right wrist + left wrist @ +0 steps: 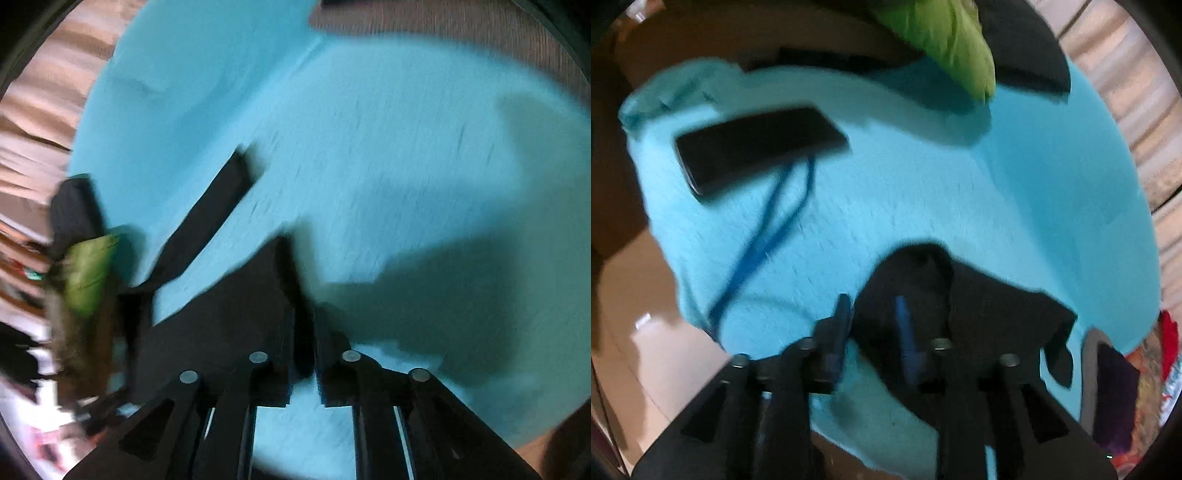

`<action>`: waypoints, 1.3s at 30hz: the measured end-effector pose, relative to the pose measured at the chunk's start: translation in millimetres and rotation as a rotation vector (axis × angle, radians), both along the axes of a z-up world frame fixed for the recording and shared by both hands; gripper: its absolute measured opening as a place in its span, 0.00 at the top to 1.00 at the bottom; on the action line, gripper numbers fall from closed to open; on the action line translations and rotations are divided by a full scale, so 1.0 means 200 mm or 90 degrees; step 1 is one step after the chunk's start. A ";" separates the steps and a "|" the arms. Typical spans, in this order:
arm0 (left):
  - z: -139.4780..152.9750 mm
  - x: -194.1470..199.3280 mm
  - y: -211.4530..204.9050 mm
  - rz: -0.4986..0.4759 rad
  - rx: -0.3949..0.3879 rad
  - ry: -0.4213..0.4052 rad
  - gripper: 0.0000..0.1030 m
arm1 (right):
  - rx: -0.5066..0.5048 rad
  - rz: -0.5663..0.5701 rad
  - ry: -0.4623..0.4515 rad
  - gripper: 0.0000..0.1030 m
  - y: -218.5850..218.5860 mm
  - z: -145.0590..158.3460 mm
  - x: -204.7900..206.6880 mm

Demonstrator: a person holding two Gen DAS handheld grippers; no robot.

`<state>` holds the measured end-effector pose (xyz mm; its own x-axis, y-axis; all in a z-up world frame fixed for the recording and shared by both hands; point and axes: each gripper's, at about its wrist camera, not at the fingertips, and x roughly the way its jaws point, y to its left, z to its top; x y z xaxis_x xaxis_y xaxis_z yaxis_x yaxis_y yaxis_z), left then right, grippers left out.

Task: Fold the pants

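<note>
The black pants (960, 314) lie crumpled on the turquoise bed cover (923, 184), low in the left wrist view. My left gripper (871, 301) stands open, with the cloth's left edge in the gap between its fingers and spreading past the blue-padded right finger. In the blurred right wrist view the pants (229, 314) bunch against the left finger of my right gripper (306, 314), and a long black strip (210, 218) of them runs up and away. That gripper's fingers stand a slim gap apart. No cloth is clearly pinched there.
A flat black device (761, 147) with a blue cable (764, 236) lies on the cover at the left. A green cloth (945, 40) and a dark cloth (1027, 48) sit at the far edge. Tan floor (635, 332) lies left and colourful clutter (1145, 369) right.
</note>
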<state>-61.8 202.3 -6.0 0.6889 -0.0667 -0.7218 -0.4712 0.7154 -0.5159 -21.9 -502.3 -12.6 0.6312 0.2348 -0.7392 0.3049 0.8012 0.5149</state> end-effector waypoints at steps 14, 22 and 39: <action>-0.05 -0.06 -0.14 -0.100 -0.228 -0.115 0.46 | 0.225 0.006 0.011 0.54 0.20 -0.21 0.72; -0.09 -0.04 -0.12 -0.064 -0.316 -0.077 0.37 | 0.172 0.016 -0.039 0.96 0.20 -0.14 0.68; -0.16 0.12 -0.26 -0.153 -0.320 -0.014 0.97 | 0.179 0.042 -0.100 0.97 0.08 0.04 0.20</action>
<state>-36.9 150.0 -38.3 0.6267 -0.5557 -0.5462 -0.3101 0.4652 -0.8291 17.5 -486.8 -4.9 0.7087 0.4599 -0.5349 0.1564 0.6370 0.7549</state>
